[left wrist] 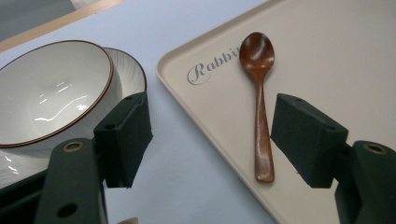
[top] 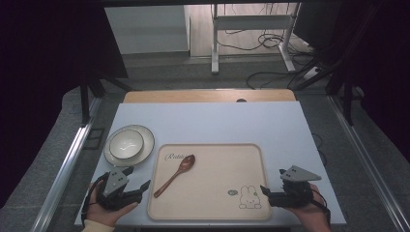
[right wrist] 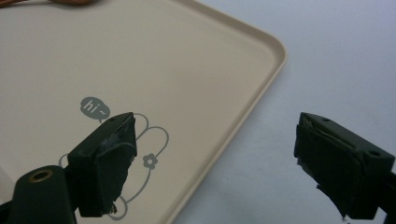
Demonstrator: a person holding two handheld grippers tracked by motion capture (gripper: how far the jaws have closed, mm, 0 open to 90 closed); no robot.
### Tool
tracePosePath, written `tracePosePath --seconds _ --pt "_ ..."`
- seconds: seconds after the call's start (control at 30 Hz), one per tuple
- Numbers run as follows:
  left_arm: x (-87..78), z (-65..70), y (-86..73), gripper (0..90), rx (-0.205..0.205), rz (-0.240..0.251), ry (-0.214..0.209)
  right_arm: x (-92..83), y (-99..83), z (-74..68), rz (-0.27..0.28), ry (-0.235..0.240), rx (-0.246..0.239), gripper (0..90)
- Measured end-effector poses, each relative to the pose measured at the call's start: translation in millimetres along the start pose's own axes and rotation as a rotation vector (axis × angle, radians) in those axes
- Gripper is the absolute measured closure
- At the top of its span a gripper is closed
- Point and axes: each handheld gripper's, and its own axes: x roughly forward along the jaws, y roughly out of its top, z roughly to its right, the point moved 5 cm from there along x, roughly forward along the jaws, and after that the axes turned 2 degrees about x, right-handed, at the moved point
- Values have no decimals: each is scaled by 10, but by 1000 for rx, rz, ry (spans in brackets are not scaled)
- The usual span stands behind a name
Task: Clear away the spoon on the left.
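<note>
A: So, where's the wooden spoon (top: 175, 175)?
B: Lying on the tray (top: 212, 212), left side, bowl end by the lettering.
A: Grippers?
B: Left gripper (top: 137, 178) spread wide, empty, just beside the tray's left edge. Right gripper (top: 272, 182) also released, straddling the right rim.

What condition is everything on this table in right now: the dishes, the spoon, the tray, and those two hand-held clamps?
Bowl: upright, empty, sitting on the plate.
Plate: flat on the table, left of the tray.
Wooden spoon: lying on the tray, bowl side up, not held.
Tray: flat on the table, carrying just the spoon.
Left gripper: jaws open, holding nothing.
Right gripper: jaws open, holding nothing.
</note>
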Motion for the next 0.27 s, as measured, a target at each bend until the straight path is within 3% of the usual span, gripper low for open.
tracePosePath --seconds 0.27 --pt "4 7 6 285 6 0 -2 3 -2 3 0 0 1 132"
